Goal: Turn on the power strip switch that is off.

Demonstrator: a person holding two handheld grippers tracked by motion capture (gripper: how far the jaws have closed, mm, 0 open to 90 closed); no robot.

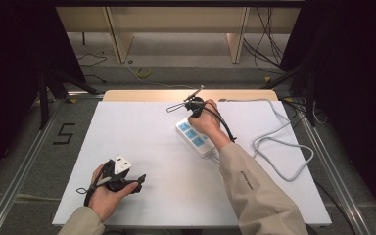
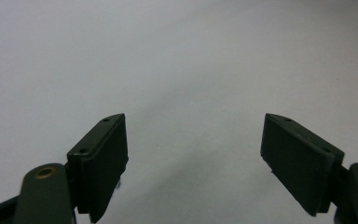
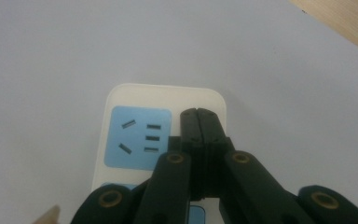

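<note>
1 power strip [image 1: 195, 135] is counted on the table [image 1: 142, 142], with 3 blue socket panels seen on it from above. 1 white cable [image 1: 284, 147] is counted. 2 grippers are counted: left [image 1: 136, 183], right [image 1: 194, 105].

The power strip [image 3: 121, 100] was smooth white plastic with matt blue socket faces. The table sheet [image 1: 142, 147] appeared matt, paper-like; the right gripper [image 3: 200, 114] was matt black plastic with brass-coloured rivets.

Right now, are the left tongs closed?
No, the left tongs stand wide open over the bare white table, nothing between their pads.
</note>
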